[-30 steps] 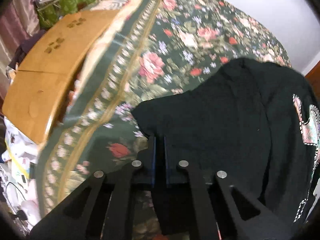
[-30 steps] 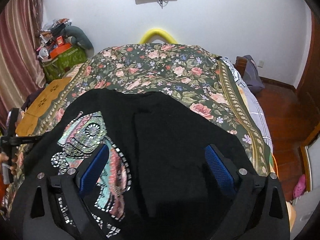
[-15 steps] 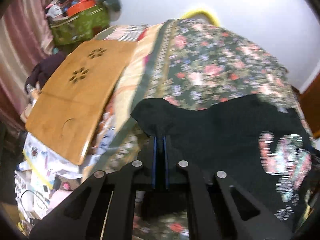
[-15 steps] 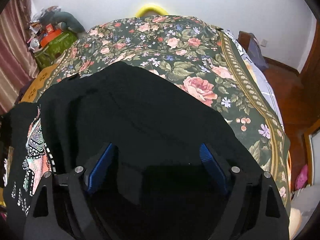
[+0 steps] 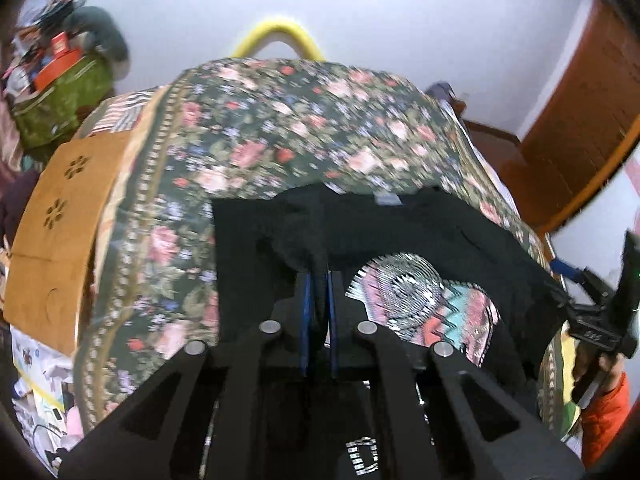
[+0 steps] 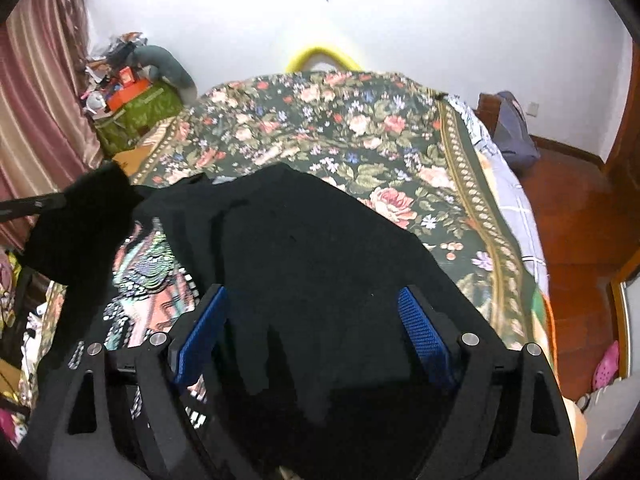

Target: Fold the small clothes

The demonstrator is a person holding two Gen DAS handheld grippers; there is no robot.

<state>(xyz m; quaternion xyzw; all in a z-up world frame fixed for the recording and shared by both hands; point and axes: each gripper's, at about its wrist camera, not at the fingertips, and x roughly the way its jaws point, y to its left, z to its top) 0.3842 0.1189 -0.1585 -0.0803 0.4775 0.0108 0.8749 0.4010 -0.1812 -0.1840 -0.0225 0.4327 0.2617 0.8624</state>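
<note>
Black shirt (image 6: 312, 248) on floral bed (image 6: 360, 136) | left tongs (image 5: 319, 280) clamped on its fold, lifted | right tongs (image 6: 312, 320) apart over shirt

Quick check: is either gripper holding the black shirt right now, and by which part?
The left gripper pinches a lifted side flap, probably a sleeve, of the black shirt. The right gripper is open above the shirt, holding nothing.

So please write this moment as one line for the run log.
left gripper: shut on black shirt, lifted | right gripper: open over shirt | surface: floral bedspread
</note>
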